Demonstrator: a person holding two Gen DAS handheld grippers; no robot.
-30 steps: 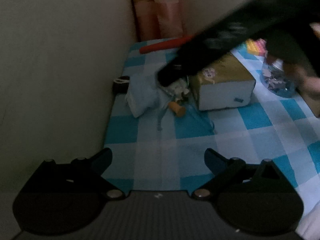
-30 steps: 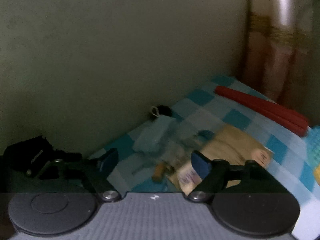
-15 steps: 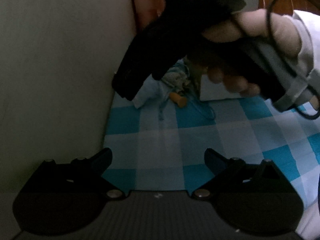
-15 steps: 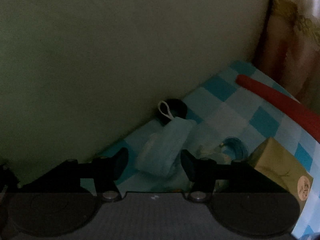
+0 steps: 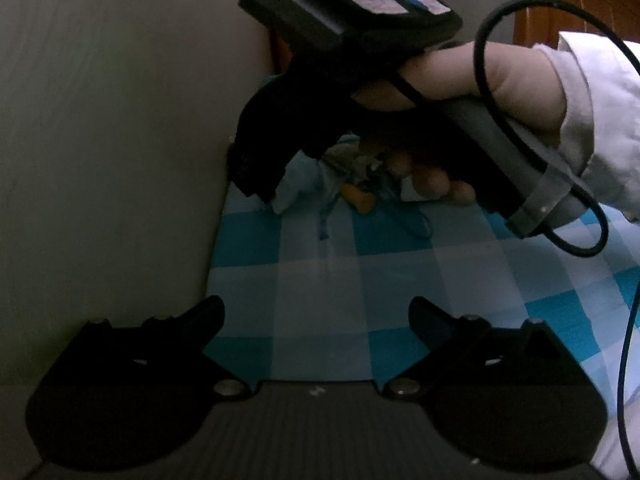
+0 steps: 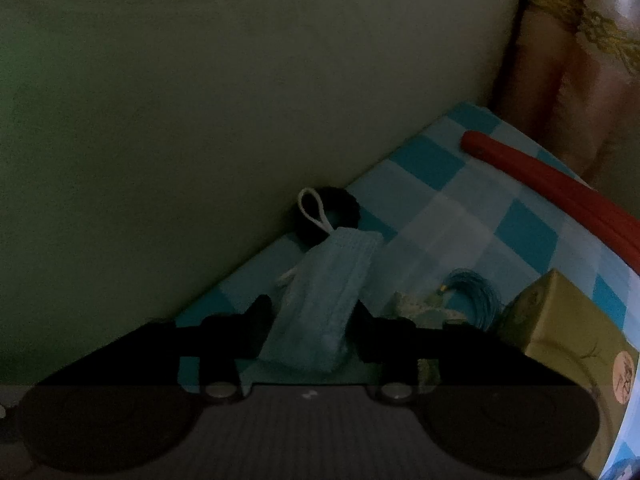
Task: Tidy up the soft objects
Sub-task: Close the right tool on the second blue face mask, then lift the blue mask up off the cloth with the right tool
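Right wrist view showed the right gripper (image 6: 310,322), its jaws having just been closing, pinching a folded pale blue cloth face mask (image 6: 324,300) lying between its fingers on the blue-checked tablecloth (image 6: 460,208) by the wall. The left gripper (image 5: 316,320) hung spread and empty. Grasping looked to be the step; lifting the mask clear seemed next, watching its loop

My surface is a blue-and-white checked cloth (image 6: 460,216) running up against a wall. On it lie a folded blue mask (image 6: 328,304), a black ring (image 6: 328,216) behind it, a blue cord coil (image 6: 476,296), a red tube (image 6: 548,196), a tan box (image 6: 560,320) and an orange piece (image 5: 358,196).
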